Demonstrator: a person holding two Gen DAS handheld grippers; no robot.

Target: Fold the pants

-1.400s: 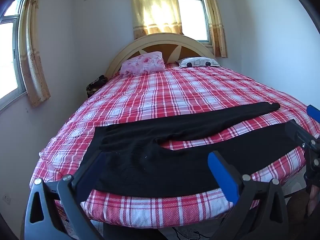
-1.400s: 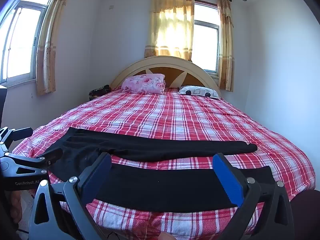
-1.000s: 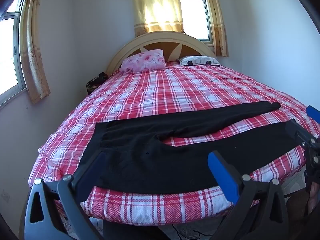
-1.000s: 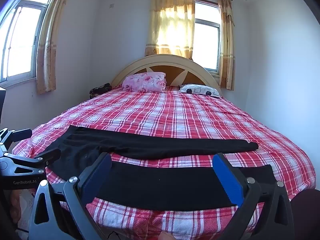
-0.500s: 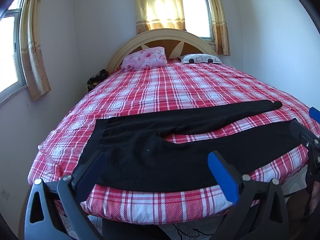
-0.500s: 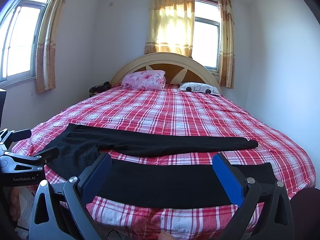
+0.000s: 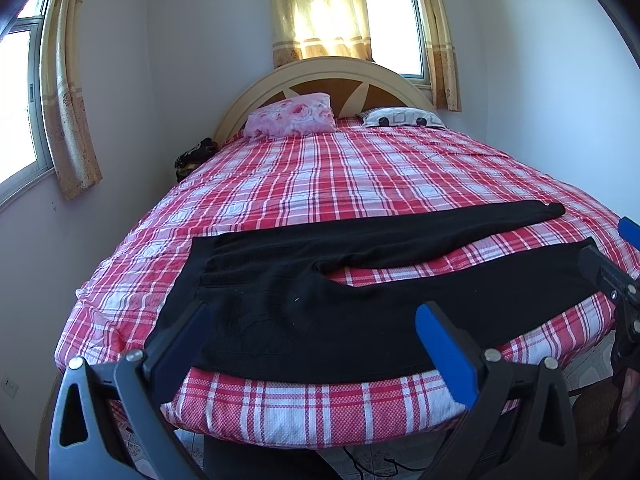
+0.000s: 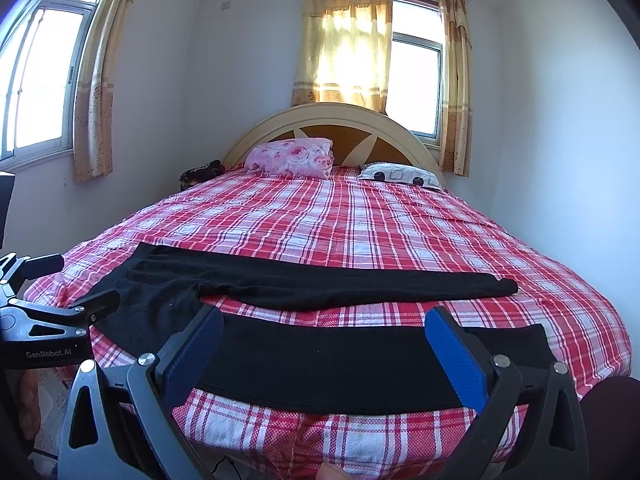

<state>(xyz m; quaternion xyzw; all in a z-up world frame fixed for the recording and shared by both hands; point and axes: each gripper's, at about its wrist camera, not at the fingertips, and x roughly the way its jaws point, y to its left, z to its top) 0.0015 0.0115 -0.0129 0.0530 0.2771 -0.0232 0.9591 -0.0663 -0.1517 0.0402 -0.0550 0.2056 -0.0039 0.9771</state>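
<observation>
Black pants (image 7: 320,312) lie flat across the foot of the bed, waist to the left, legs spread apart and running right. They also show in the right wrist view (image 8: 328,352). My left gripper (image 7: 312,332) is open and empty, held off the bed edge in front of the waist and seat. My right gripper (image 8: 324,340) is open and empty, in front of the near leg. Each gripper shows at the edge of the other's view.
The bed (image 7: 360,176) has a red and white plaid cover. A pink pillow (image 7: 292,120) and a white patterned pillow (image 7: 404,117) lie by the headboard. A dark bundle (image 7: 194,156) sits at the bed's far left. Walls and curtained windows surround the bed.
Both grippers have shifted slightly back and down from the bed edge. The pants have not moved and both grippers stay open.
</observation>
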